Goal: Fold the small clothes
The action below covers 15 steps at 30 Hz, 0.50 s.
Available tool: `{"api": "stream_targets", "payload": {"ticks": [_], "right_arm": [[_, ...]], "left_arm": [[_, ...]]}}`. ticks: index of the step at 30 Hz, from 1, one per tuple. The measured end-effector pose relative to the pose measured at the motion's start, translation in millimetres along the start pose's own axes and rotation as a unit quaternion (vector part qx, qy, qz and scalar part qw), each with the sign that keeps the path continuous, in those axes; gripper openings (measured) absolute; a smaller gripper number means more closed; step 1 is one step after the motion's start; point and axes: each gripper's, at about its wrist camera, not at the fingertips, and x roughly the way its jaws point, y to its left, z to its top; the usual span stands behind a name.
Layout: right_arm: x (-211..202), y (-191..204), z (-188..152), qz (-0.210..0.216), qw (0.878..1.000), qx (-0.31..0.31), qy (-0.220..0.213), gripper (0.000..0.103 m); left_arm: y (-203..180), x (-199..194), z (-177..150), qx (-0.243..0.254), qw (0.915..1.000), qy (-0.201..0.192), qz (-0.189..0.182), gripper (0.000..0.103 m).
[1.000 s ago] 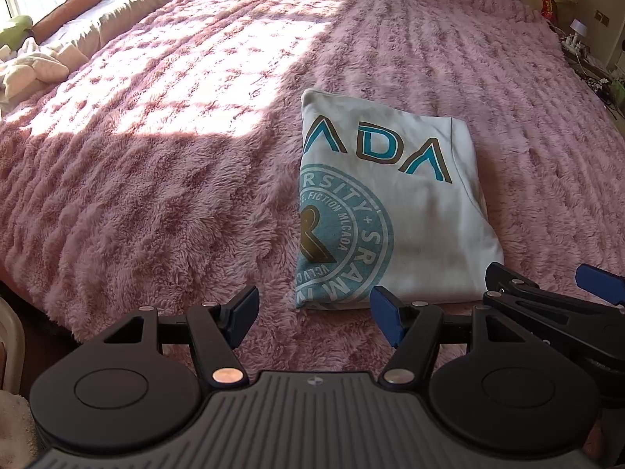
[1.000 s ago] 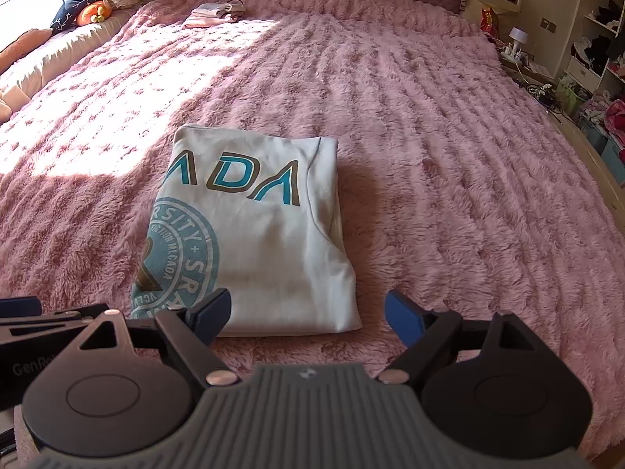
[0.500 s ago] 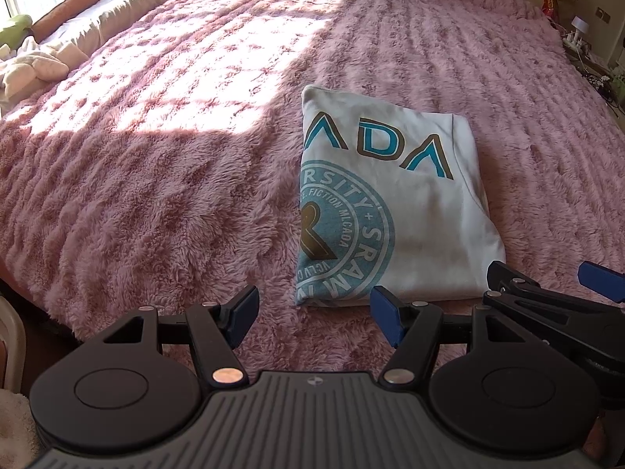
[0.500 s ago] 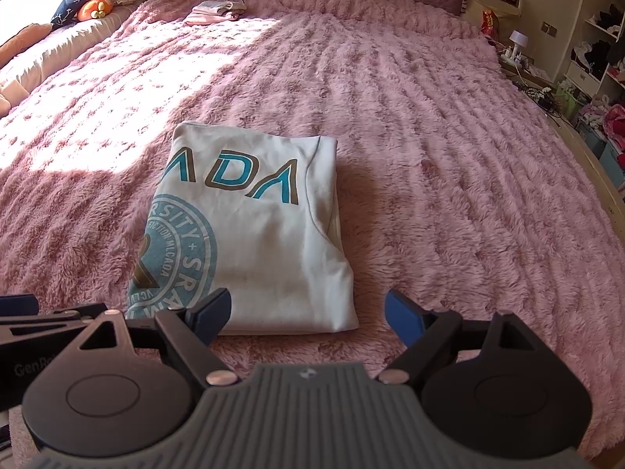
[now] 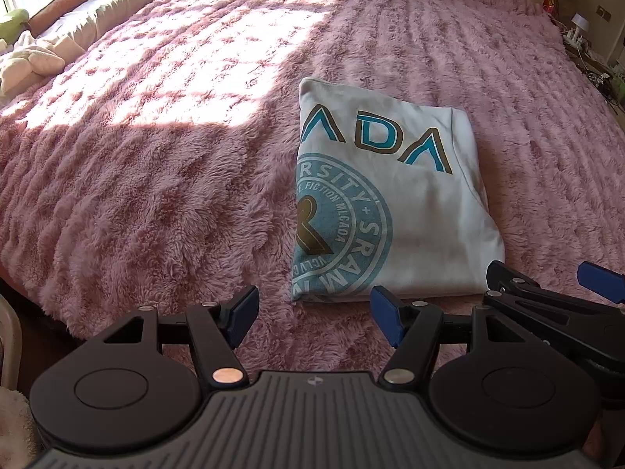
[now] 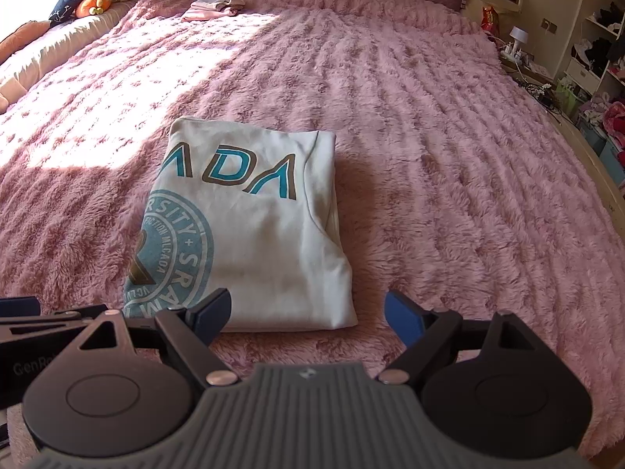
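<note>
Two grippers: left gripper (image 5: 314, 310) and right gripper (image 6: 306, 314), both wide apart, holding nothing
Shirt (image 6: 250, 230): folded, flat on pink bed (image 6: 449, 164)
Spacing: grippers just short of shirt's near edge

One folded shirt (image 5: 394, 211), two grippers, one pink blanket (image 5: 156, 164)
</note>
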Motion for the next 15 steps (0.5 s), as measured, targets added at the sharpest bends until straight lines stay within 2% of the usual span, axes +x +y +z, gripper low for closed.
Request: {"api": "stream_targets", "payload": {"ticks": [15], "right_arm": [[4.1,-0.3,0.2,-0.007,1.000,-0.002,0.007,0.082]], "left_arm": [[-1.0,4.7,0.4,0.010,0.9999,0.006,0.002,0.077]]}}
